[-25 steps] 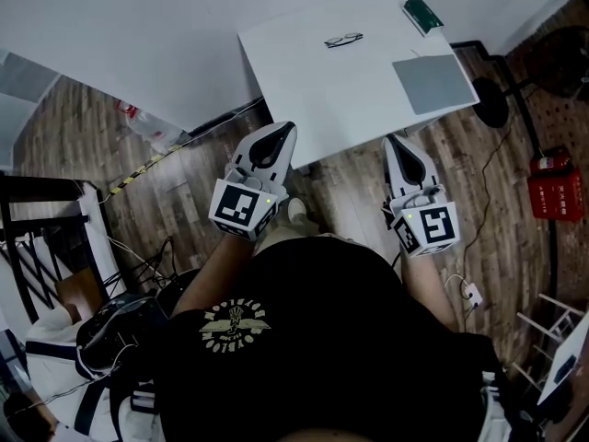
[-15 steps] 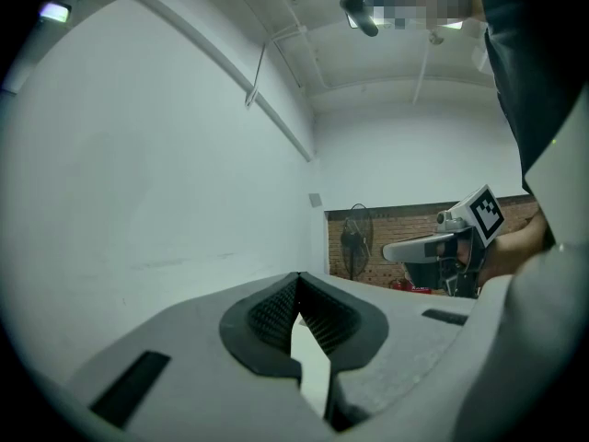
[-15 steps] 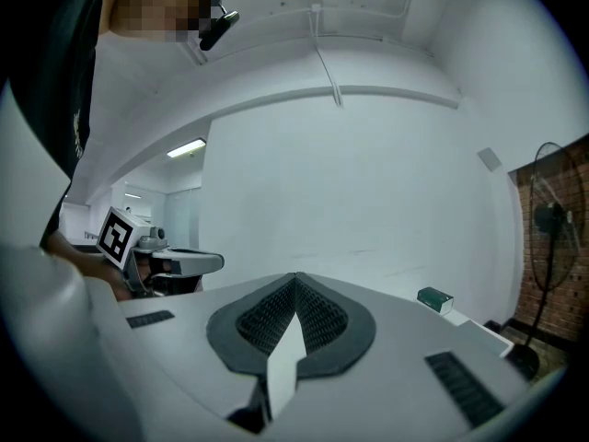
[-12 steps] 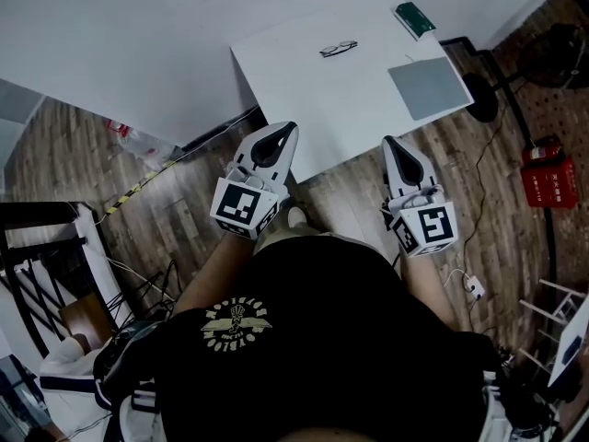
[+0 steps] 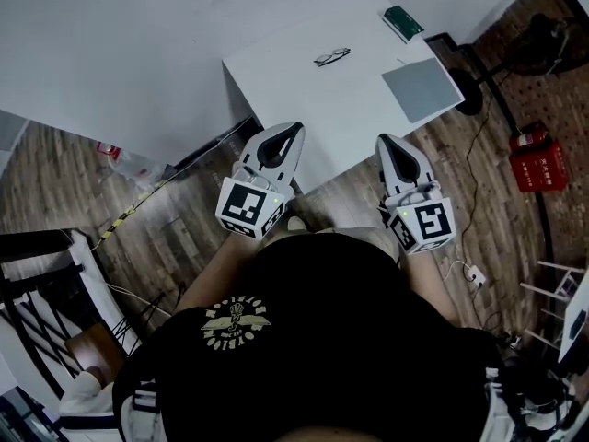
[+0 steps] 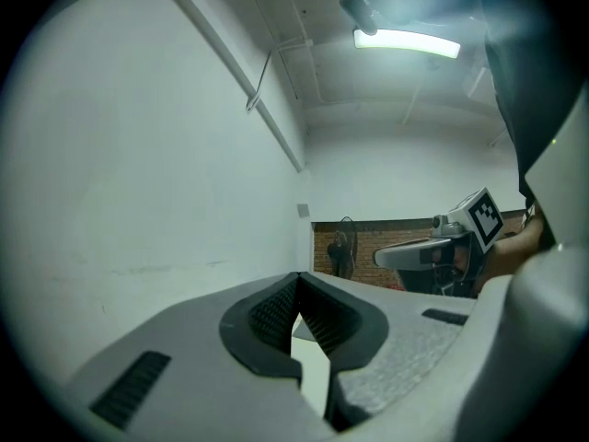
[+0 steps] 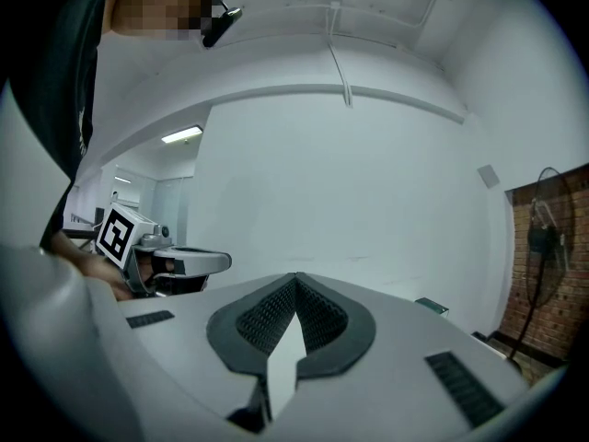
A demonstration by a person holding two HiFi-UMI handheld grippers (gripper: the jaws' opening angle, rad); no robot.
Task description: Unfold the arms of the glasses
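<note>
Right now, both of your claws are closed tight with nothing between the jaws: your left gripper (image 5: 294, 128) and your right gripper (image 5: 383, 139) are held side by side, pointing towards the white table (image 5: 304, 109), with their tips close to its near edge. The glasses (image 5: 332, 57) lie on the far part of the tabletop, well apart from both grippers and too small for you to tell how their arms are set. To the right of them, a grey mat (image 5: 421, 89) lies at the table's right side and a green box (image 5: 403, 22) sits by the far right corner.
</note>
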